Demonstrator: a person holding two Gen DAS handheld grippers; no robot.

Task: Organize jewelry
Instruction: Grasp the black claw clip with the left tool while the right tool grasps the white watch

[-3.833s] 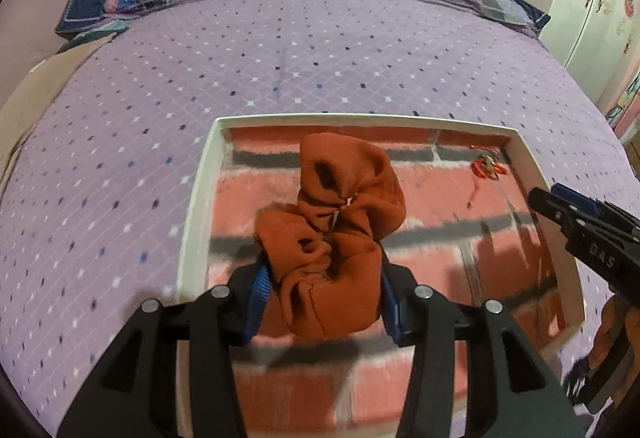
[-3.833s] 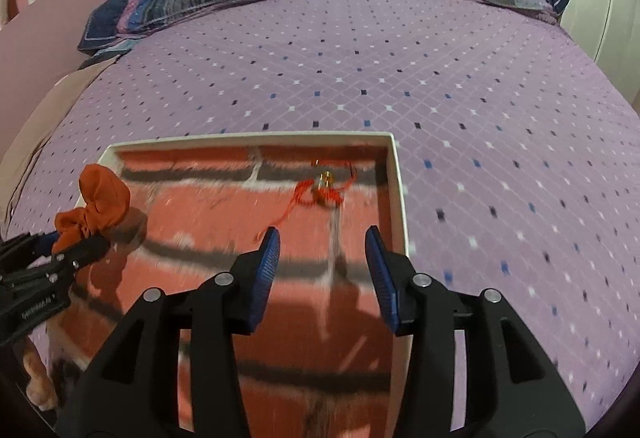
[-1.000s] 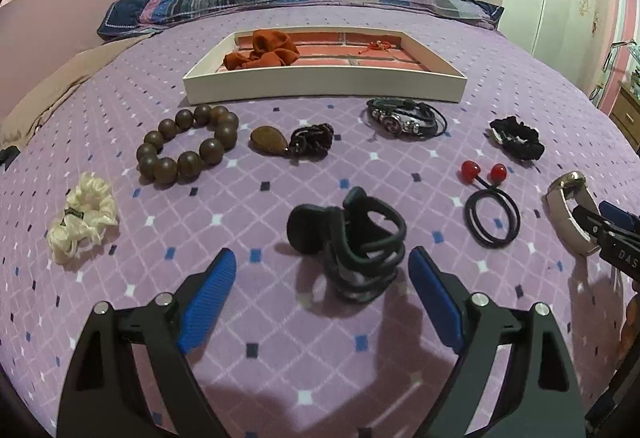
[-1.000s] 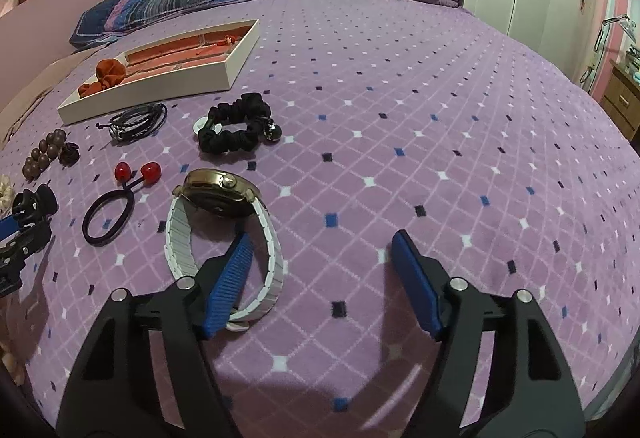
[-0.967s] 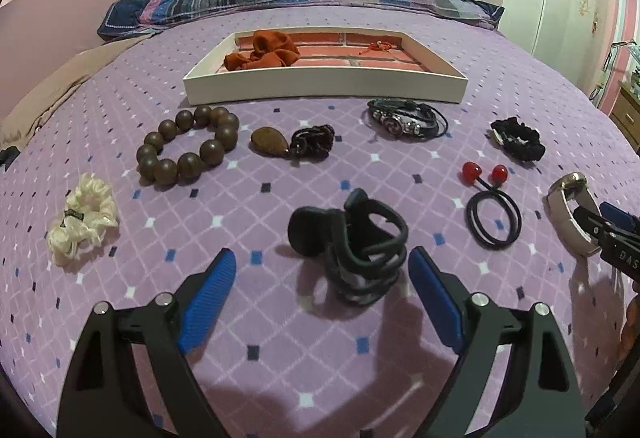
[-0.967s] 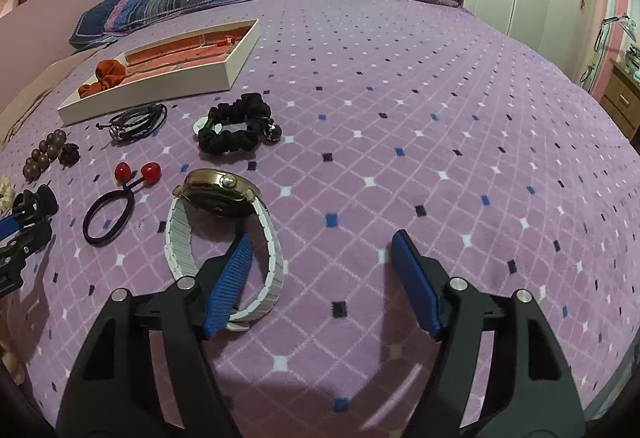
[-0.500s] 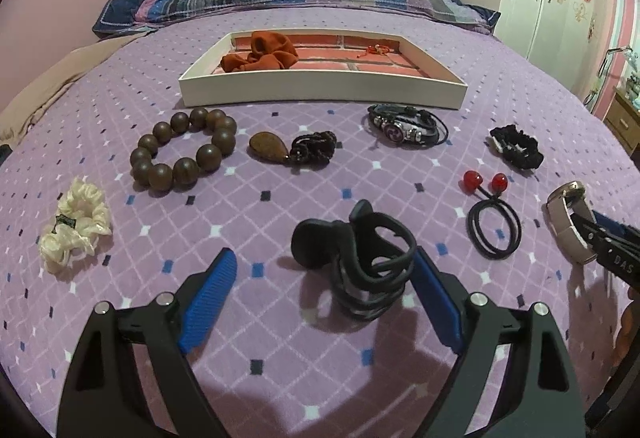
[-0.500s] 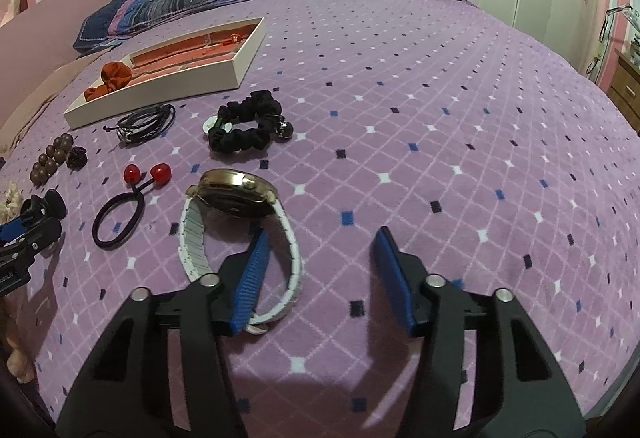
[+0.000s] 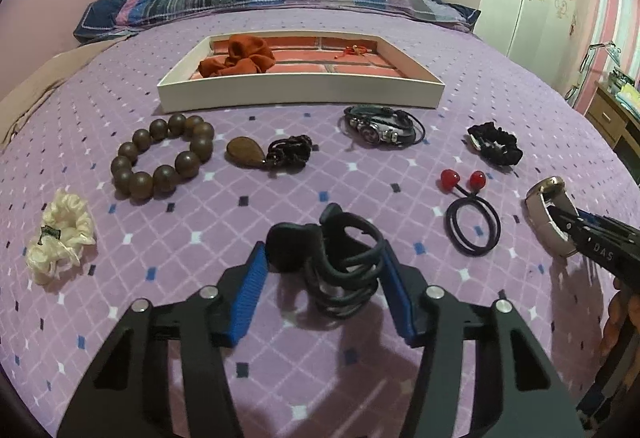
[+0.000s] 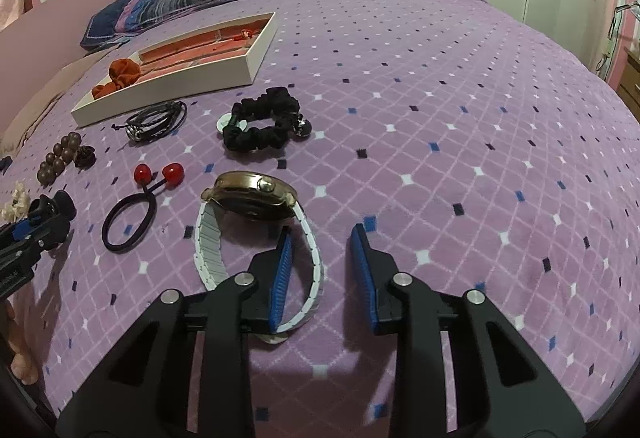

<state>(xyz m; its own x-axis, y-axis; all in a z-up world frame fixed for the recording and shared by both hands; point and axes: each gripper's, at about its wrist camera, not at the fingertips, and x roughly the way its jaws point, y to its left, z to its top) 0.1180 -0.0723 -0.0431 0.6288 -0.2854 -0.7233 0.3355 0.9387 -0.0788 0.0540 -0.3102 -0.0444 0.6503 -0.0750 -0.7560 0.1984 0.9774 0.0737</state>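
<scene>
A black claw hair clip lies on the purple bedspread between the jaws of my left gripper, which are half closed around it with small gaps. A gold watch with a white strap lies before my right gripper. Its jaws are partly closed; the left pad sits inside the strap loop, the right pad outside it. The white tray with a brick-pattern floor holds an orange scrunchie and a small red charm.
On the bedspread lie a brown bead bracelet, a brown pendant, a leather bracelet, a black scrunchie, a red-ball hair tie and a cream scrunchie. Pillows sit behind the tray.
Both grippers have narrowed: the left around the black clip, the right around the watch strap. Earlier the left released the orange scrunchie in the tray and drew back.
</scene>
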